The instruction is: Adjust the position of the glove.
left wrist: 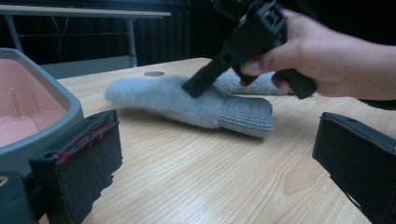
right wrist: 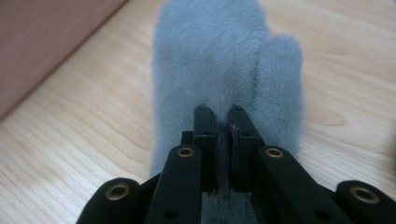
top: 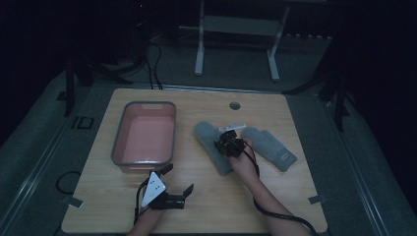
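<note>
**Grey fleece pinched, but only by a thin fold**

Grey and fluffy, the near mitten (top: 212, 145) lies flat on the wooden table (top: 206, 206), just right of centre, with the pink tub (top: 145, 133) at its nine o'clock and the second mitten (top: 269, 143) at its three o'clock, close beside it. The right gripper (right wrist: 223, 116) comes down on the near mitten's back, its jaws pressed nearly together on a small tuck of the pile; strands of fleece show in the slit between them. The left gripper (left wrist: 215, 154) hangs low over the table at about seven o'clock from the mitten, jaws spread wide with nothing between them.

The risk appears to lie in how little cloth is caught. If the pinch has taken only surface fluff, a quick lift would likely let the mitten slide out and drop short of the tub. A deeper bite may gather just the top layer, so the mitten could hang lopsided and snag the tub's rim in passing.
</note>
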Tool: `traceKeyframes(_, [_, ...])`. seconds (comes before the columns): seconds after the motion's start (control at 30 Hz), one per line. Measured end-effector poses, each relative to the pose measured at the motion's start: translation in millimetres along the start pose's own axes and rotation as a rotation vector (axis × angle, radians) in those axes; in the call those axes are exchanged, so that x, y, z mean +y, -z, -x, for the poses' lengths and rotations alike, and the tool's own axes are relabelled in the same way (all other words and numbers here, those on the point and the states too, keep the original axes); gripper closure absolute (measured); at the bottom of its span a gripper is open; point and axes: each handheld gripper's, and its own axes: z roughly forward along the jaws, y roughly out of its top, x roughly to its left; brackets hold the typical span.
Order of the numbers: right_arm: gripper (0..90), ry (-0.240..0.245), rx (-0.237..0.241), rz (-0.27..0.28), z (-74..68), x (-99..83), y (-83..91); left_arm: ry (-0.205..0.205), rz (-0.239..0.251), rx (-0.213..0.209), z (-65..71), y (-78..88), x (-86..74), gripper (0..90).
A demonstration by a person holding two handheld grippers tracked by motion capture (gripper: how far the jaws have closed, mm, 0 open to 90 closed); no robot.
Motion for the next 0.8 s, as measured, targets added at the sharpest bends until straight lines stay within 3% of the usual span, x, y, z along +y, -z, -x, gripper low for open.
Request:
traceKeyframes(0.3, [84.3,-0.212,-0.122,0.087,-2.8,1.1,33.8,-0.006,-0.002,-0.001,0.6,-0.4,0.2,1.6])
traceKeyframes(0.43, [84.3,-0.341,-0.135,0.076,1.9,-10.6,27.2,-0.008,-0.003,-0.003,0.6,-0.3,0.1,1.6])
traceKeyframes(0.57, [83.8,-0.419,-0.161,0.04,10.2,-22.5,13.6,-0.009,-0.003,-0.004,0.6,-0.3,0.1,1.6])
traceKeyframes(0.8, [81.2,-0.454,-0.178,0.037,14.7,-28.8,1.1,-0.007,-0.005,-0.006,0.4,-0.5,0.2,1.6])
